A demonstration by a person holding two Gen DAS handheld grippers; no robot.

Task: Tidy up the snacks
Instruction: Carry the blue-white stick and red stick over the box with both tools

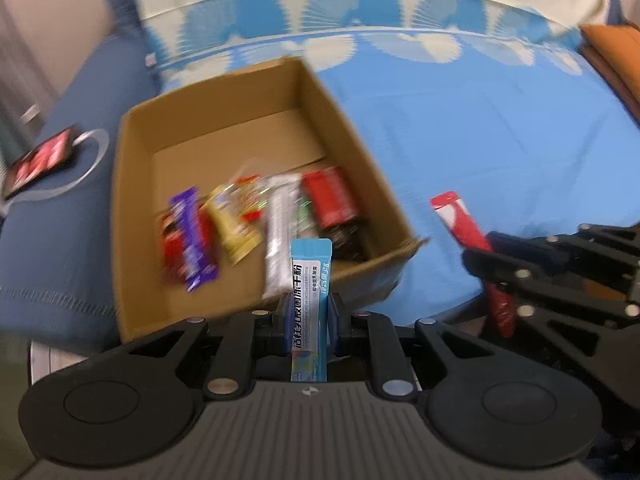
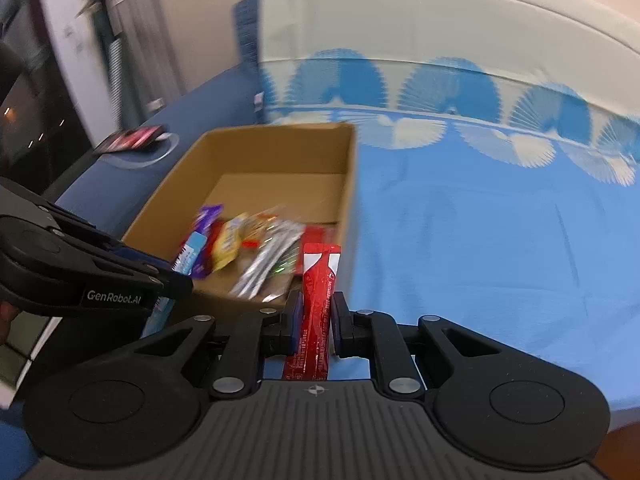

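"GenRobot.AI" stands on the left hand-held gripper [image 2: 176,276]; sachet print is unreadable.

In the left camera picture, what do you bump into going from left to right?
Black and red packet → cardboard box → blue sachet in the left gripper → red sachet in the right gripper.

**Both claws loaded beside the snack box**

The left claw [image 1: 308,312] pinches an upright light-blue stick sachet [image 1: 310,280]. Just beyond its tips sits an open cardboard box [image 1: 136,184] holding blurred snack packets [image 1: 256,216] along the near wall. To its right, the right claw [image 1: 496,256] grips a red stick sachet [image 1: 460,216] above the blue bed sheet [image 1: 480,128].
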